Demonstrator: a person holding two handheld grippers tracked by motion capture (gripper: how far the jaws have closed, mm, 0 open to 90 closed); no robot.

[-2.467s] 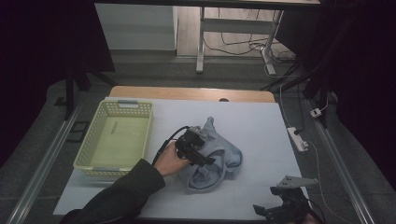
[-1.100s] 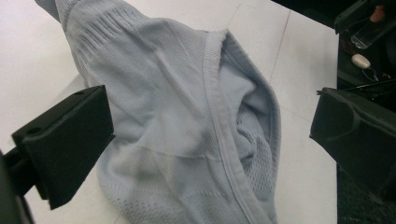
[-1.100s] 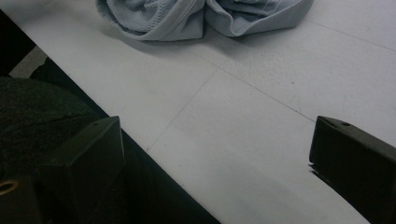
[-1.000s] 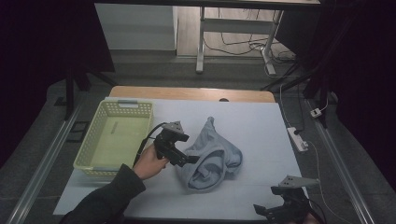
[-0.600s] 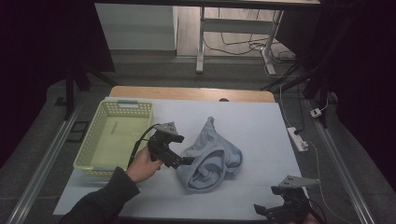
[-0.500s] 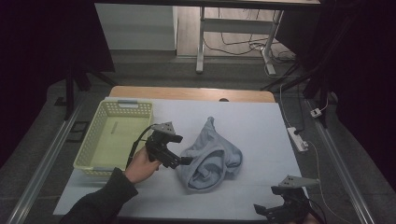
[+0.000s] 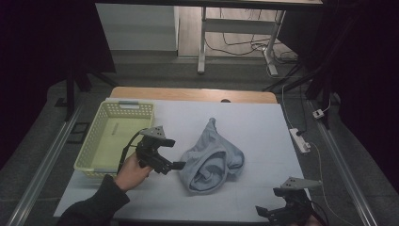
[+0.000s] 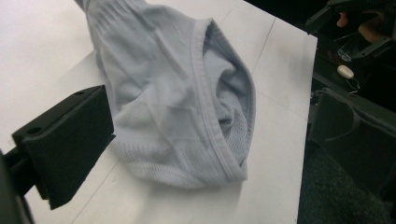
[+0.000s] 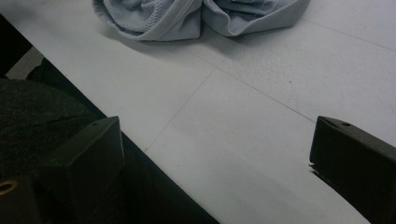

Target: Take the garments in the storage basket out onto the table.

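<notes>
A crumpled light-blue garment (image 7: 212, 157) lies near the middle of the white table (image 7: 263, 127); its banded hem and mesh lining show in the left gripper view (image 8: 187, 102). My left gripper (image 7: 171, 165), held in a hand, sits just left of the garment, open and empty, its jaws wide apart (image 8: 205, 154). My right gripper (image 7: 277, 214) rests at the table's front right edge, open with nothing between its jaws (image 9: 215, 158). The garment's near folds (image 9: 196, 16) lie well ahead of it.
A pale yellow-green plastic basket (image 7: 96, 141) stands on the table's left side, right behind my left hand. A white power strip (image 7: 300, 140) lies off the right edge. A desk frame and cables (image 7: 263, 44) stand beyond the table.
My left gripper has let go of the garment and drawn back to the left, toward the basket. The garment stays in a heap. The right gripper has not moved.
</notes>
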